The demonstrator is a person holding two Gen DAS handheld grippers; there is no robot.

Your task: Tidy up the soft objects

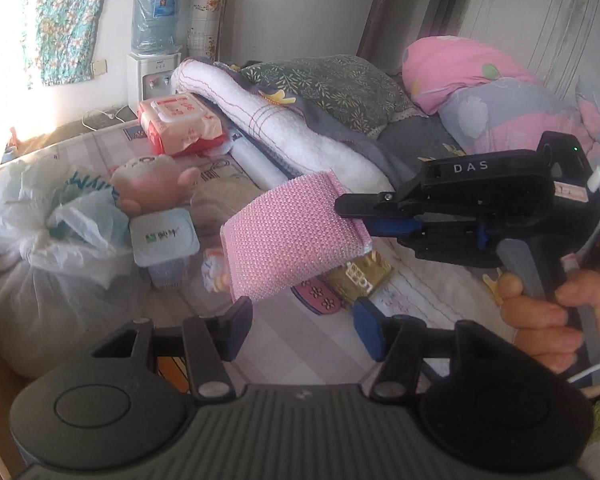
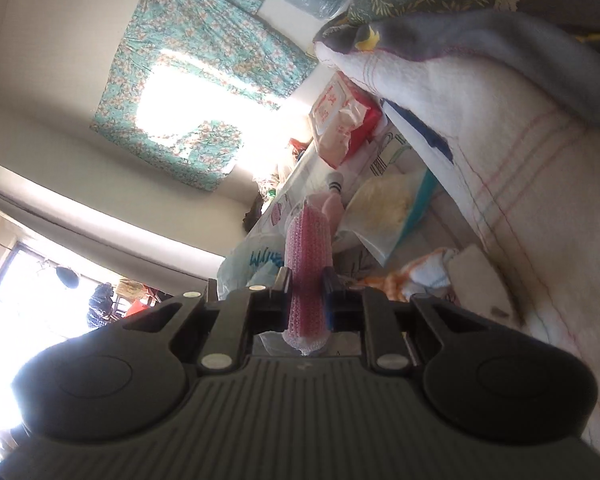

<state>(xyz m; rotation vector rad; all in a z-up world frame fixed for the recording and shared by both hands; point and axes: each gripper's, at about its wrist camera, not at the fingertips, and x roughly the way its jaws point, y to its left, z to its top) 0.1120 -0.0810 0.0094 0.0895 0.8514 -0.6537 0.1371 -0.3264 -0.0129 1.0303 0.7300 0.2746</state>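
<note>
Gripping one short edge of the flat pink mesh-textured scrubbing sponge [image 1: 290, 236], the right tool [image 1: 364, 216] holds it clear above the bed [image 1: 300, 336], its two fingers clenched on the pad; the right wrist view shows the sponge [image 2: 308, 280] pinched edge-on between them. The left tool [image 1: 300, 328] hangs just below the sponge, its fingers spread apart with nothing between them. Left of the sponge sit a white-lidded plastic tub [image 1: 166, 240], a pale pink plush toy [image 1: 152, 184] and a knotted white plastic bag [image 1: 48, 220]; behind the sponge lies a rolled white quilt [image 1: 292, 128].

The sponge looks very light and squashy, and its free end barely droops, so it seems springy rather than limp. The knobbly mesh should give good friction. I would take it across the flat faces near an edge, squeezing gently.
</note>
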